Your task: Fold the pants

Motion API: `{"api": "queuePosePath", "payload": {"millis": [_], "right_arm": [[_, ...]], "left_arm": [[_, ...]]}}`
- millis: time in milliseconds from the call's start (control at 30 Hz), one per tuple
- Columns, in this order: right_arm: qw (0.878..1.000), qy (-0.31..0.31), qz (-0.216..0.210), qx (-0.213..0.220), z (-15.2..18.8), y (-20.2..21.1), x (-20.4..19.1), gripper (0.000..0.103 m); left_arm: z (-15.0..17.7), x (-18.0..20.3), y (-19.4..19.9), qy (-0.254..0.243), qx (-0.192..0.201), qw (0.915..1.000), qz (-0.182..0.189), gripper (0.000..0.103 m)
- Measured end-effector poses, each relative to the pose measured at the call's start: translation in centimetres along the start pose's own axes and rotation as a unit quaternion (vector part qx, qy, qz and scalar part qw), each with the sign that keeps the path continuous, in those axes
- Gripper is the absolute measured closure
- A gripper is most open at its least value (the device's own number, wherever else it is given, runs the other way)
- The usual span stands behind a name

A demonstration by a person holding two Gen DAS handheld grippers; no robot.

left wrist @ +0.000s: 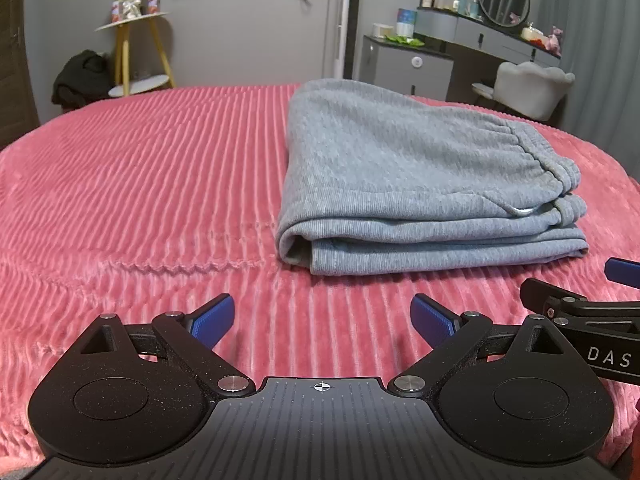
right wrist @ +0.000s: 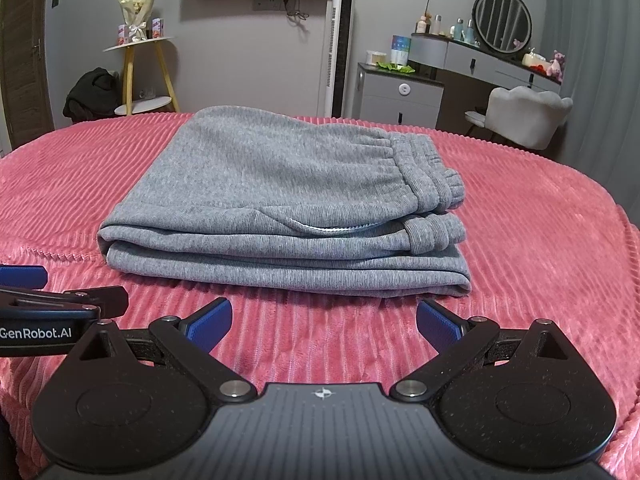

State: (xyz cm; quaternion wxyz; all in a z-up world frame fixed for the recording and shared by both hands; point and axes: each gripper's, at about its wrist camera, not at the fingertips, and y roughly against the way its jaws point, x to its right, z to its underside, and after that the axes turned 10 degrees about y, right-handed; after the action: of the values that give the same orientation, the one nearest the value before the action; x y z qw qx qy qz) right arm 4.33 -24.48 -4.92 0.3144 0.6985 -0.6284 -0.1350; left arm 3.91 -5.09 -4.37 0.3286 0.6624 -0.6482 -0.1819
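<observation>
Pants (right wrist: 276, 200) lie folded on the pink bedspread (right wrist: 540, 240); left gripper (left wrist: 322, 320) and right gripper (right wrist: 324, 322) gape wide, empty.

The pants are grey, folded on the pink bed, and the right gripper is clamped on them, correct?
Not quite. The pants are grey and folded on the pink bed, but the right gripper is open and short of them, touching nothing, as the right wrist view shows.

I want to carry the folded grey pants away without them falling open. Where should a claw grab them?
Probably the rounded folded edge of the grey pants, coming from the left. There the layers join in one roll, while the waistband side opposite has loose ends.
</observation>
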Motion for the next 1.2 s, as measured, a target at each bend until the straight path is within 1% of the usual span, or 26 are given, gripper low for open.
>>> {"api": "queuePosePath", "payload": {"millis": [1200], "right_arm": [[1.0, 0.001, 0.0, -0.002, -0.01, -0.11, 0.22, 0.004]], "left_arm": [[0.22, 0.15, -0.1, -0.001, -0.002, 1.0, -0.002, 0.005]]}}
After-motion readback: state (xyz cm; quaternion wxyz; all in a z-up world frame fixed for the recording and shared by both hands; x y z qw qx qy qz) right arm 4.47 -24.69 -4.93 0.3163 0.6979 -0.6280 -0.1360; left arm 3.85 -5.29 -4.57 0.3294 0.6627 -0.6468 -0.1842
